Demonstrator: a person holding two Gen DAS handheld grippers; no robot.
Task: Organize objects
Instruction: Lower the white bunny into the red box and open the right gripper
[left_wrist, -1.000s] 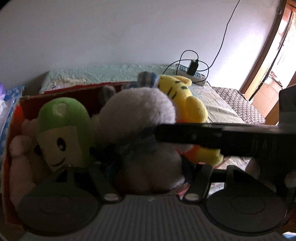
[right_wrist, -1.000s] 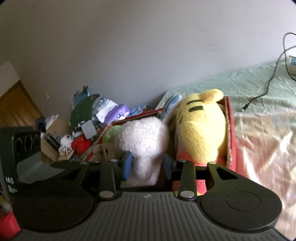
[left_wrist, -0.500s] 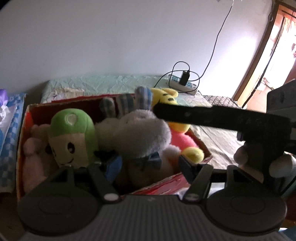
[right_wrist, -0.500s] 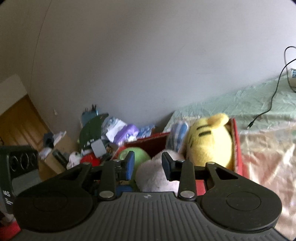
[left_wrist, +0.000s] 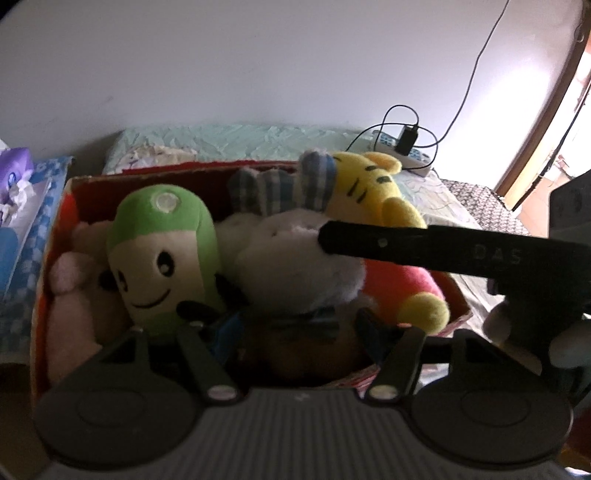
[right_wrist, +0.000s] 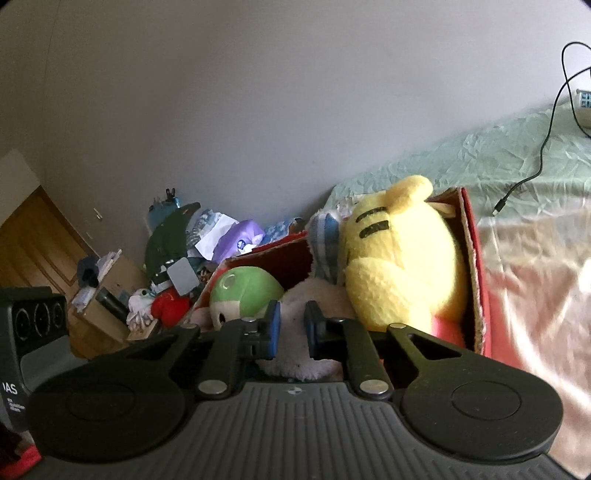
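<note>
The right gripper (right_wrist: 291, 330) fingers are closed over the white plush (right_wrist: 295, 363); the left gripper (left_wrist: 295, 328) fingers stand open above the red box (left_wrist: 55, 236), green plush (left_wrist: 162, 254) at 10 o'clock.

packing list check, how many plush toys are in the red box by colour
green: 1
white/grey: 1
yellow: 1
pink: 1
total: 4 in the red box

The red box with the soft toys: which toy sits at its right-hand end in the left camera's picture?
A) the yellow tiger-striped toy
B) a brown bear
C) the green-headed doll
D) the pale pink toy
A: the yellow tiger-striped toy fills the right end of the red box, while the green-headed doll and the pale pink toy sit toward the left.
</note>
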